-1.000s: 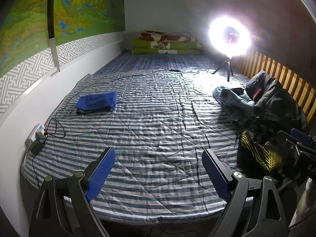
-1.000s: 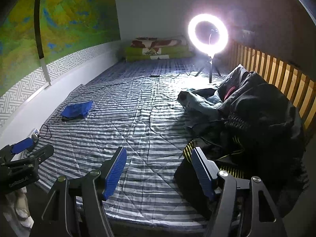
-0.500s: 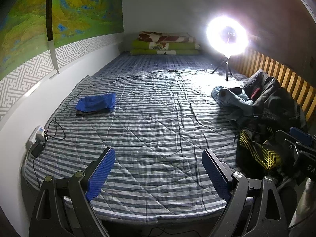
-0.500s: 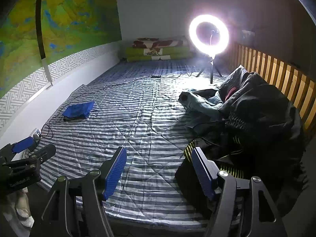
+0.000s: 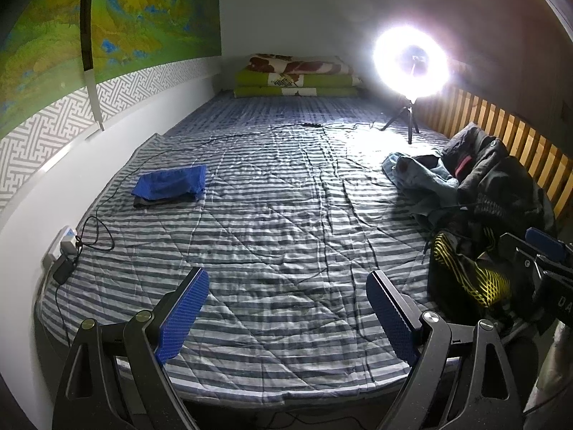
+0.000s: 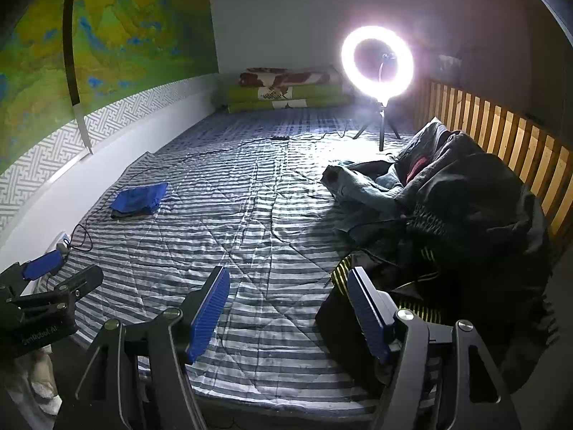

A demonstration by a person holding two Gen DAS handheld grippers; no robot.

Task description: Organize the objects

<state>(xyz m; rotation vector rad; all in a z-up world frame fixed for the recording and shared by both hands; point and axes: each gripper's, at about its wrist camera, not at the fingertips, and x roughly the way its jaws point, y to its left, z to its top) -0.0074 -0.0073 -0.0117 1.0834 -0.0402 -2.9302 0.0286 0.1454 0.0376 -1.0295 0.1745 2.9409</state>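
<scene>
Right wrist view: clothes pile (image 6: 462, 222) sits at the bed's (image 6: 250, 251) right edge, soft, dark and crumpled, untouched. You're between items. Right hand-held gripper (image 6: 288, 308) is wide and empty; left hand-held gripper (image 5: 286, 308) likewise. Next: take one garment; folded blue cloth (image 5: 170, 186) lies well apart, left.

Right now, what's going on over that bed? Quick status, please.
Left gripper and right gripper open, empty, above the striped bed's near edge. Clothes pile unsorted at right; folded blue cloth at left. Cable trails near the left edge.
</scene>
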